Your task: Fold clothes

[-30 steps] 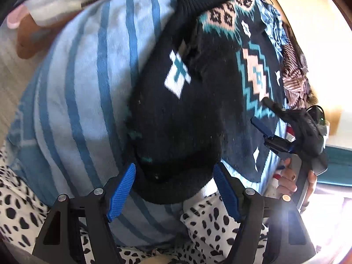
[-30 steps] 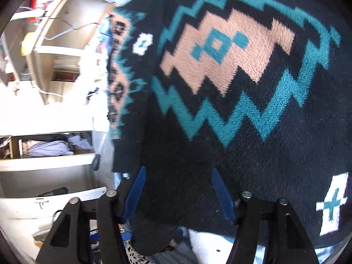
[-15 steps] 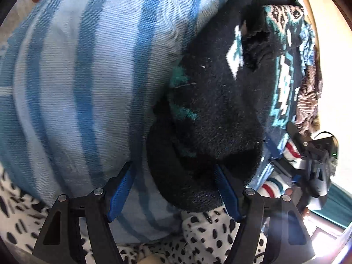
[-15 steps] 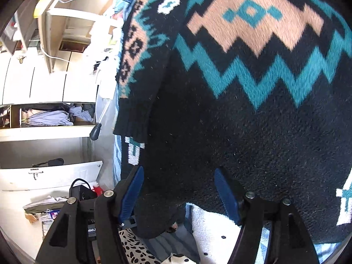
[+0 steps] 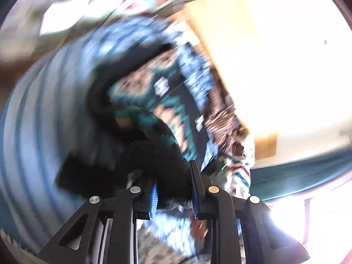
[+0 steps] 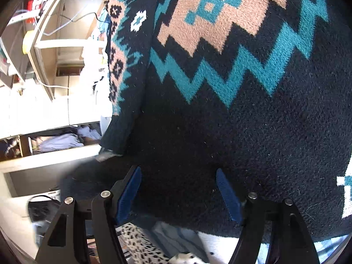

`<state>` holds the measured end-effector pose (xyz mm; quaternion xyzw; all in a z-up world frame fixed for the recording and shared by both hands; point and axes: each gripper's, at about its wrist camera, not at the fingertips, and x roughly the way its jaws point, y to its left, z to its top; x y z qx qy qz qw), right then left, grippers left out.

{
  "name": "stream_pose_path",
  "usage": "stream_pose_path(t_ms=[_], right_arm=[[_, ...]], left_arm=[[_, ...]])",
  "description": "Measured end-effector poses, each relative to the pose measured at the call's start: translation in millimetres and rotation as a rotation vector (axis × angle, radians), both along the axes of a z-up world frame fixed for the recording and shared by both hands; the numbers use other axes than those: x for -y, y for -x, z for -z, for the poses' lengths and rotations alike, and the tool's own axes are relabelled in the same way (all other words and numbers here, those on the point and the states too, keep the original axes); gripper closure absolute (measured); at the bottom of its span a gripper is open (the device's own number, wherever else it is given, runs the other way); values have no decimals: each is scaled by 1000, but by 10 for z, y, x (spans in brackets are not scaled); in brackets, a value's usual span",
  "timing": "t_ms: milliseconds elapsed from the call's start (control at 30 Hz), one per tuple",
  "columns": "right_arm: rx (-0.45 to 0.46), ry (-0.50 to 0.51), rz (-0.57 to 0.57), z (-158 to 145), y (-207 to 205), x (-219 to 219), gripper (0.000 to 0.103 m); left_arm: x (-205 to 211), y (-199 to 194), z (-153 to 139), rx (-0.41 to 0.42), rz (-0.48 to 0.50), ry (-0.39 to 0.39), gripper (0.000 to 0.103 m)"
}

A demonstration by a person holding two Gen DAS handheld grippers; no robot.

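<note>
Left gripper (image 5: 173, 189) jaws had just closed, pinching the black sweater (image 6: 253, 114) hem on the striped bedspread (image 5: 44, 132). Right gripper (image 6: 179, 193) gaped, holding nothing, pads straddling the near hem. Likely fold beginning; right must close next.

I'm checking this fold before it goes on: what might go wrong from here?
The left hand-held gripper has just closed on a thick bunch of the black sweater, so extra layers may lift. The right hand-held gripper stands open over the hem, so that side may drag across the striped sheet.
</note>
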<state>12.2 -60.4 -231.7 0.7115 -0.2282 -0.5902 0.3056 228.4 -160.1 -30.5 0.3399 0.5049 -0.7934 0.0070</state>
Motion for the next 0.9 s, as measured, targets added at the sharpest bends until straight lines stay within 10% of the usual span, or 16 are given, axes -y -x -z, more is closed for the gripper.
stream_pose_path(t_ms=[467,633,900], right_arm=[[-97,-21,56,-75,278,-302,25],[-82,-66,6,141,304,-216,26],[-95,-47,-25,215,331,-91,12]], left_arm=[[-20,1938,501,259,234,179,79],[-12,2158,1162,371,219,119,75],[26,1978,1219,281,185,126,68]])
